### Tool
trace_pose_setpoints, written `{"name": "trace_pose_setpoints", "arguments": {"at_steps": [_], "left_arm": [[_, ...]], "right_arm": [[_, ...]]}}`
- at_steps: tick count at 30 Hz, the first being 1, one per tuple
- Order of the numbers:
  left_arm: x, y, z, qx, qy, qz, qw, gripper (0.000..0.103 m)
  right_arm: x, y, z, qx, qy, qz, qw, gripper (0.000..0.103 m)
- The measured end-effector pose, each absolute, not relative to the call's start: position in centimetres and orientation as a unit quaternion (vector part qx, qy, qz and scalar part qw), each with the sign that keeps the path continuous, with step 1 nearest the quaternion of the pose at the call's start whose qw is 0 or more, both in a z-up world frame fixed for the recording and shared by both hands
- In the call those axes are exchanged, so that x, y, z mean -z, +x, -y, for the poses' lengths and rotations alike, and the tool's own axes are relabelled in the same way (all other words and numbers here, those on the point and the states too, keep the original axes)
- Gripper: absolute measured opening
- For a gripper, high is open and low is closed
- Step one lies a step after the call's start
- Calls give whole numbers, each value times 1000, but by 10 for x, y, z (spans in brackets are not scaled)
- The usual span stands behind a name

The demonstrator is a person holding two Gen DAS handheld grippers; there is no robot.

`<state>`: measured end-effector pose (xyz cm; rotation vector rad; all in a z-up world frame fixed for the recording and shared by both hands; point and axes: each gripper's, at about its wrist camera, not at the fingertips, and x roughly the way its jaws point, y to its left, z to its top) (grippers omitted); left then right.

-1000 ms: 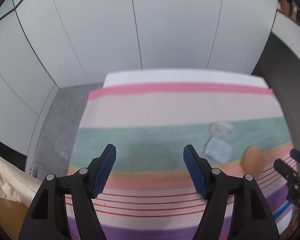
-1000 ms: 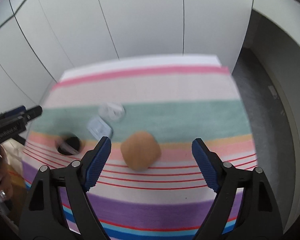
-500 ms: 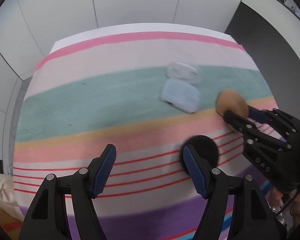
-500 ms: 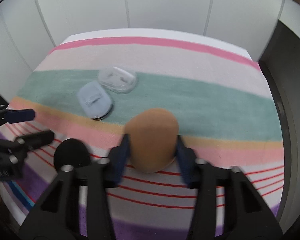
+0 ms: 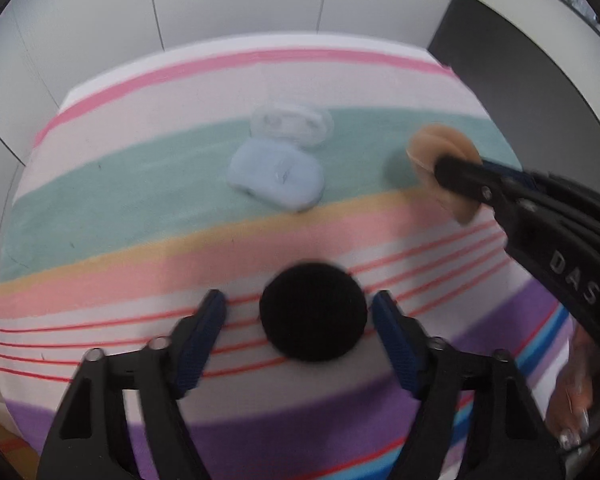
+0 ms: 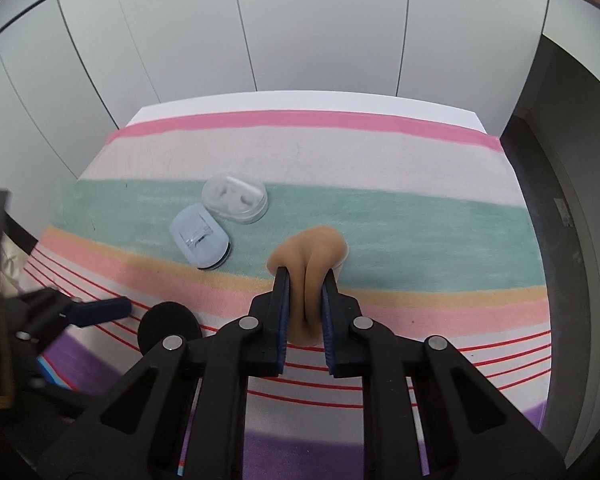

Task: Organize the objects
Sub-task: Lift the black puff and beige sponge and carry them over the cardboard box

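R claw (image 6: 305, 280) pinches a tan sponge (image 6: 312, 256): soft, egg-shaped, matte, squeezed so hard it folds into two lobes w/ a crease between the blue ribbed pads (image 6: 281, 312). Sponge is lifted off the striped cloth (image 6: 380, 208); a faint shadow lies under it on the teal band.

L claw (image 5: 300, 328) spread wide, gripping nothing. Black puff (image 5: 313, 312), round, flat, fuzzy-textured, lies on the cloth between the two blue pads (image 5: 198, 340), closer to the R-side pad; can't tell if either touches it (blur).

Landmark = pale blue case (image 5: 276, 178): rounded oblong, smooth hard plastic, lid up, on the teal band. Clear case (image 5: 292, 124), round-cornered, see-through plastic w/ white moulded insert, sits just behind it, touching or nearly so. Black puff is well in front of the blue case, on the thin red lines. Tan sponge is to the blue case's right, apart from it.

Cloth: woven-looking, horizontal bands pink, cream, teal, yellow, salmon, red lines, purple, blue; covers the worktop (image 6: 308, 100), white edge showing at the far side.

View diffs: R wrist cam shows the sponge's crease and the dark rim under the blue case (image 6: 200, 238); also L claw tip (image 6: 100, 310) beside the puff (image 6: 168, 326). L wrist cam shows R claw (image 5: 460, 176) side-on w/ "DAS" lettering, sponge (image 5: 440, 152) bulging past its tip, and the person's hand (image 5: 572, 412) w/ glitter nails at lower right. White panelled wall (image 6: 300, 20) behind.
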<state>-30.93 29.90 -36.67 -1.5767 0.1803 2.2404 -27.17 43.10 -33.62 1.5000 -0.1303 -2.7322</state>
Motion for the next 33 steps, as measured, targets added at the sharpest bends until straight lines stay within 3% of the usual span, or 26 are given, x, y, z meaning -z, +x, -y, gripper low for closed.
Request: {"name": "trace_pose_setpoints", "arguments": {"at_steps": [1,8,20,33], "left_arm": [[365,-310,-300,-804,-558,-67,192,45],[352,-307,-316,-814,-536,-118,190,36],[283,-326,-300,-839,-516,-94,141,33],[150,-321,-246,-890,-451,-51,42,33]], "right_arm": [[335,-272,-433,876,480,45,11,14],[330,-270,-445,875,481,63,2,14],[294,-263,-458,876,475,73,-26,14],[177,-250,-454,888,452,46,-73,14]]}}
